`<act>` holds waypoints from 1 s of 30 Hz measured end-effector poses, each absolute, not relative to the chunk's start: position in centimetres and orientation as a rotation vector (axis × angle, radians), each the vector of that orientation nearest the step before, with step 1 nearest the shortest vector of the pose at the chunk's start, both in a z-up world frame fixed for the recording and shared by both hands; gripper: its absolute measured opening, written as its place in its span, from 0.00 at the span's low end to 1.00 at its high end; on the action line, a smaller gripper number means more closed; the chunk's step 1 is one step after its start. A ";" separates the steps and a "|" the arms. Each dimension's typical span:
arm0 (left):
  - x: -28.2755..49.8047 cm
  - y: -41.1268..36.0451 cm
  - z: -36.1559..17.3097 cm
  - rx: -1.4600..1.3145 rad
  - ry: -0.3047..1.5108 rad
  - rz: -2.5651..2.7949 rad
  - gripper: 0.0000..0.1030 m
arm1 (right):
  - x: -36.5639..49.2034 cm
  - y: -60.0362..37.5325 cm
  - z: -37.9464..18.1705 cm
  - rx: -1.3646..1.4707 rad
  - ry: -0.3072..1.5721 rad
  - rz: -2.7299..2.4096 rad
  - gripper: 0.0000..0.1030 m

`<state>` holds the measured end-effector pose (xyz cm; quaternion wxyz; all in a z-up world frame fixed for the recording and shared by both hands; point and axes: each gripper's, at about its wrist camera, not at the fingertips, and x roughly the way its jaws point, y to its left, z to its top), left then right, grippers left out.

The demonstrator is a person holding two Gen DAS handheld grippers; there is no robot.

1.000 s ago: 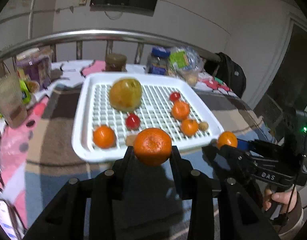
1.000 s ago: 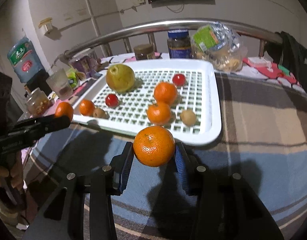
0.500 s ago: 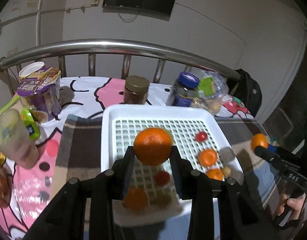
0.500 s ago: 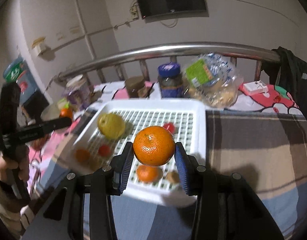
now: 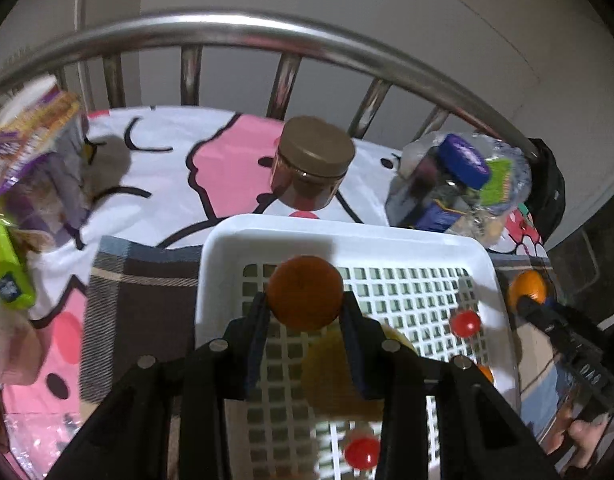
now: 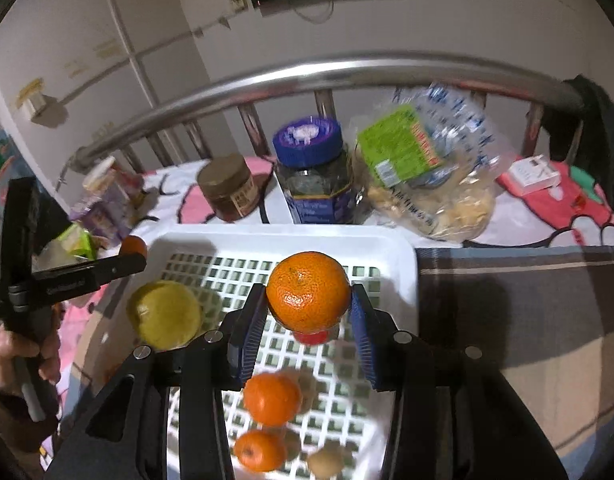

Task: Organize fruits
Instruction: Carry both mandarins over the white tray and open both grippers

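Left claw (image 5: pixel 305 308) angled steeply downward, its two black fingers clamped on a round orange mandarin (image 5: pixel 305 293), right claw (image 6: pixel 309 304) likewise tilted down, blue-padded fingers (image 6: pixel 249 332) pinching a second orange mandarin (image 6: pixel 308 290), bare hand (image 6: pixel 11 360) wrapped round the left handle

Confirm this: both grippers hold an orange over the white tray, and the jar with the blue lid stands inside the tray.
Wrong on the jar. The right wrist view shows the blue-lidded jar standing behind the white tray, outside it. The left gripper and right gripper each do hold an orange over it.
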<state>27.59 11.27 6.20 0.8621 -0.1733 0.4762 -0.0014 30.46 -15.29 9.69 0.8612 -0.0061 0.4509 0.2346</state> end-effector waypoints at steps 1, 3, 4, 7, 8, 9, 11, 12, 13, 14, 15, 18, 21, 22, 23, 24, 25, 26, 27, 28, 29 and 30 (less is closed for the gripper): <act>28.0 11.4 5.7 -0.378 1.011 -0.004 0.37 | 30.9 -14.9 9.1 -0.018 0.959 0.490 0.39; 28.9 11.6 4.8 -0.404 1.033 -0.001 0.37 | 32.0 -13.8 7.8 -0.035 0.988 0.480 0.39; 29.3 11.8 4.4 -0.415 1.042 0.003 0.37 | 32.4 -13.5 7.3 -0.041 0.997 0.473 0.39; 29.9 11.8 3.6 -0.433 1.054 0.004 0.37 | 33.5 -12.8 6.0 -0.057 1.021 0.447 0.39; 30.1 11.7 3.3 -0.433 1.059 0.003 0.37 | 33.9 -12.5 5.5 -0.064 1.037 0.443 0.39; 30.2 11.7 3.1 -0.435 1.063 0.003 0.37 | 34.3 -12.3 5.0 -0.074 1.052 0.434 0.39; 30.5 11.8 2.6 -0.442 1.075 0.008 0.37 | 34.7 -11.9 4.2 -0.100 1.071 0.415 0.39; 30.6 11.8 2.4 -0.449 1.080 0.012 0.37 | 34.8 -11.7 3.8 -0.112 1.081 0.406 0.39; 30.6 11.9 2.3 -0.453 1.077 0.013 0.38 | 34.9 -11.6 3.5 -0.120 1.091 0.398 0.40; 30.7 11.9 2.4 -0.451 1.075 0.013 0.39 | 35.0 -11.5 3.3 -0.124 1.094 0.393 0.41; 30.7 12.0 2.4 -0.455 1.077 0.015 0.49 | 34.9 -11.4 3.2 -0.133 1.091 0.387 0.43; 30.0 12.3 3.4 -0.505 1.041 -0.003 0.69 | 34.5 -11.7 4.0 -0.120 1.066 0.392 0.58; 28.3 12.0 6.2 -0.489 0.964 -0.018 0.83 | 33.1 -13.0 6.4 -0.054 0.999 0.405 0.79; 27.6 11.7 7.2 -0.481 0.938 -0.024 0.86 | 32.3 -13.8 7.7 -0.015 0.967 0.420 0.82; 26.7 11.5 8.3 -0.474 0.910 -0.034 0.87 | 31.5 -14.4 8.8 0.017 0.940 0.437 0.85; 25.6 11.2 9.6 -0.469 0.874 -0.041 0.91 | 30.8 -15.0 9.7 0.042 0.921 0.449 0.86; 24.6 11.0 10.6 -0.466 0.844 -0.045 0.93 | 30.0 -15.5 10.6 0.066 0.902 0.457 0.90; 23.4 10.7 11.8 -0.461 0.805 -0.051 0.94 | 28.9 -16.2 11.6 0.092 0.875 0.466 0.93; 22.1 10.3 13.0 -0.447 0.771 -0.054 0.96 | 27.5 -16.9 12.6 0.111 0.843 0.481 0.95; 20.7 9.9 14.1 -0.424 0.734 -0.052 0.97 | 26.0 -17.5 13.5 0.125 0.807 0.499 0.97; 19.3 9.4 15.2 -0.397 0.698 -0.042 0.98 | 24.7 -17.9 14.2 0.134 0.778 0.510 0.99; 17.9 8.8 16.0 -0.366 0.665 -0.033 1.00 | 23.3 -18.4 14.9 0.140 0.750 0.517 1.00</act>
